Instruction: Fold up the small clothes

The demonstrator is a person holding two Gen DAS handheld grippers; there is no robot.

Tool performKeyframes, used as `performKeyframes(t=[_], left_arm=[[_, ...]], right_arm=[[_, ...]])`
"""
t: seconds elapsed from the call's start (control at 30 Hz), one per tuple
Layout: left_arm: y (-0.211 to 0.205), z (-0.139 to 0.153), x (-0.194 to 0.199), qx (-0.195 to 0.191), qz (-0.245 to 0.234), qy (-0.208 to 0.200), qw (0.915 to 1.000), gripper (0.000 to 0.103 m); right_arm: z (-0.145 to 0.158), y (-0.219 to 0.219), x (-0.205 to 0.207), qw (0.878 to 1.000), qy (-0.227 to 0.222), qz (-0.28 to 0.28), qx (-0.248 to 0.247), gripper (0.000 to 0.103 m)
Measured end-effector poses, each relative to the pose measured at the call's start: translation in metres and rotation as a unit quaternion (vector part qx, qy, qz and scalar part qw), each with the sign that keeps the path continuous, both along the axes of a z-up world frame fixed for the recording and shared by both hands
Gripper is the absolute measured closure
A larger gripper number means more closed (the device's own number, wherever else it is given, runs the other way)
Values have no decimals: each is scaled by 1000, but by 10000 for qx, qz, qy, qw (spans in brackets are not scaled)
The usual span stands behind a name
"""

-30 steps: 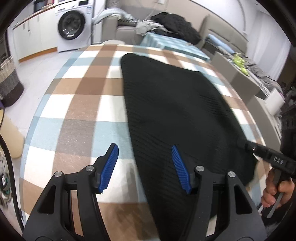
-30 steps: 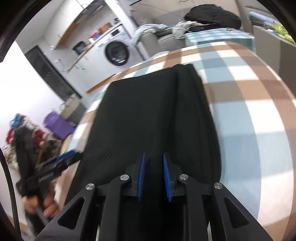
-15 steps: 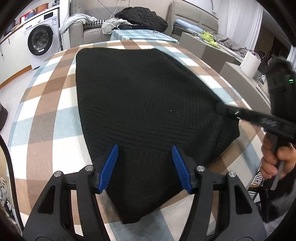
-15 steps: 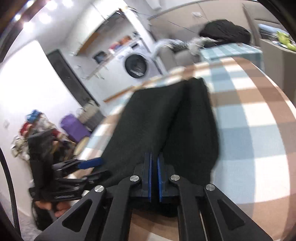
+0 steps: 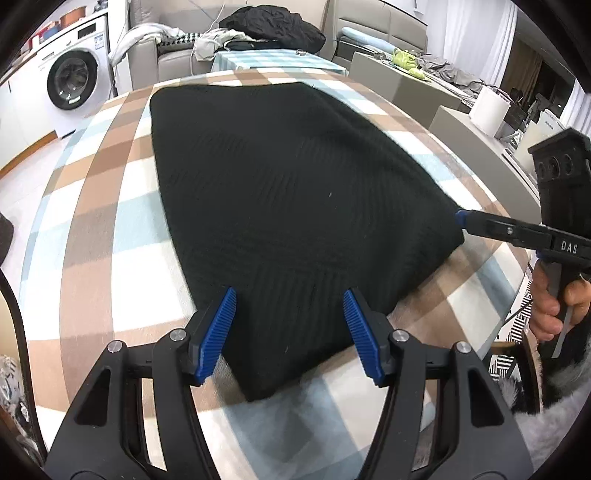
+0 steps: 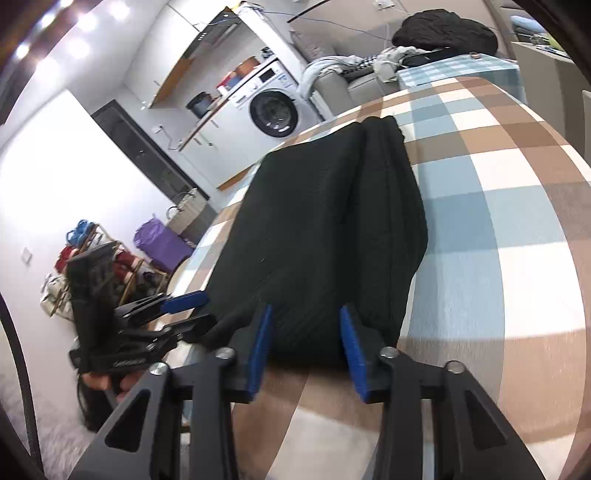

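change: right gripper (image 6: 304,343) fingers, clamped together half a second ago, are now spreading apart; we are letting go of the garment
garment: black knit piece (image 5: 288,206) is lying flat on the checked tablecloth (image 5: 92,206), near edge toward us
left gripper (image 5: 290,328): we are holding it spread wide, gripping nothing, hovering over the near hem
background: washing machine (image 5: 72,83), sofa with a clothes pile (image 5: 273,24)
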State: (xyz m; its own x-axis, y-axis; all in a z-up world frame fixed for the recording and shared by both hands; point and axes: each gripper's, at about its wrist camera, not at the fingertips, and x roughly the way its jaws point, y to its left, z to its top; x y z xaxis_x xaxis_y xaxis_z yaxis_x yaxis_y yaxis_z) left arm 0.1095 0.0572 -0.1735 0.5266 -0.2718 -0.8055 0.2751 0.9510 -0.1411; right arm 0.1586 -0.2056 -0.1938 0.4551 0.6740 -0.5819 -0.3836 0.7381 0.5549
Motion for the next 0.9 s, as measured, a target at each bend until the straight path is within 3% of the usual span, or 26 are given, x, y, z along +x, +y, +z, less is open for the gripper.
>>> performKeyframes(t=[0.1, 0.17, 0.2, 0.27, 0.4, 0.57, 0.77, 0.9], left_arm=[[5, 0, -5, -17, -14, 27, 10000, 45], [5, 0, -7, 39, -31, 21, 10000, 45], [5, 0, -8, 67, -30, 28, 10000, 45], [5, -2, -8, 141, -19, 55, 9999, 45], [10, -4, -7, 135, 51, 122, 9998, 45], [17, -7, -5, 177, 154, 218, 9995, 43], [17, 3, -8, 86, 123, 106, 9998, 43], [10, 15, -4, -220, 8, -88, 9997, 43]], right_arm=[[-7, 7, -2, 9995, -85, 65, -313, 61], [-9, 17, -2, 9971, -273, 51, -707, 80], [-8, 22, -2, 9958, -373, 88, -837, 84], [-4, 23, -3, 9956, -487, 172, -782, 97], [14, 16, -7, 9947, -794, 139, -634, 98], [-5, 23, -3, 9891, -529, 222, -1357, 98], [1, 10, -8, 9940, -436, 157, -990, 85], [-6, 15, -9, 9932, -407, 213, -1072, 84]])
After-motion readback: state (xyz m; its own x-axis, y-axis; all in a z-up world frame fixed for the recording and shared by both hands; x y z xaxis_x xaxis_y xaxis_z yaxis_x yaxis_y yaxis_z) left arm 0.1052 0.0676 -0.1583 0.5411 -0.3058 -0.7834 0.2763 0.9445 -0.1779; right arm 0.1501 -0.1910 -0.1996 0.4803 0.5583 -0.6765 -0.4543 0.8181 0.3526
